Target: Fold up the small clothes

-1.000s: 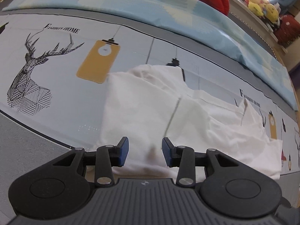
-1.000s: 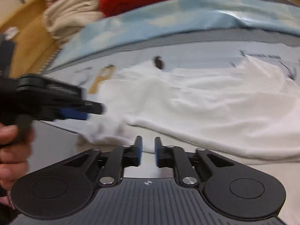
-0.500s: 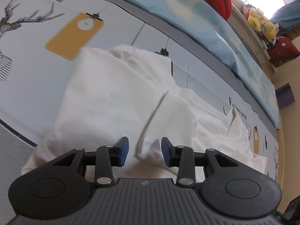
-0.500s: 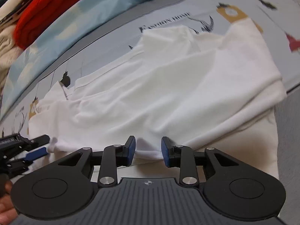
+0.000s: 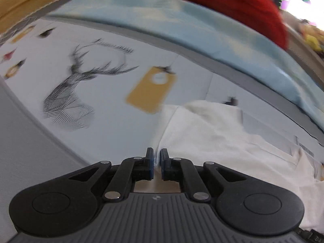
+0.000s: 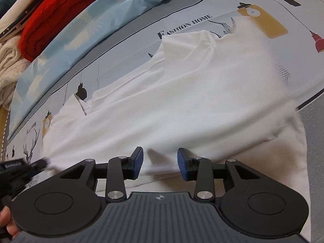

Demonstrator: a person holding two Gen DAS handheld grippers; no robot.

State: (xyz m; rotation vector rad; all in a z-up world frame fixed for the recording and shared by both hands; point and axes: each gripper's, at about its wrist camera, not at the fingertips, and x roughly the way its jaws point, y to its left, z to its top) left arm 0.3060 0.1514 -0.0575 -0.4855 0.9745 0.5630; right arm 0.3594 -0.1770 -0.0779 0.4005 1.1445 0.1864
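One white garment [image 6: 182,105] lies spread and rumpled across a pale printed bedsheet [image 5: 113,121], with a short sleeve and collar edge showing toward the far side. Two handheld grippers work at its near edge. The left gripper [image 5: 156,160] has just been closing – its two blue-padded fingers [image 5: 150,162] now stand almost together, pinching a thin corner of the white cloth at the garment's left end. The right gripper [image 6: 160,162] has just been opening; its two fingers stand partly apart with a fold of the hem between them, pads not pressing on it. In the right wrist view the left gripper shows at the lower left with part of a hand [image 6: 8,220]. Beyond the sheet – one light blue quilt [image 6: 85,30], one red folded item [image 6: 60,6] and one cream knit [image 6: 8,64]. The sheet's print includes a deer head [image 5: 70,93] and yellow tags.
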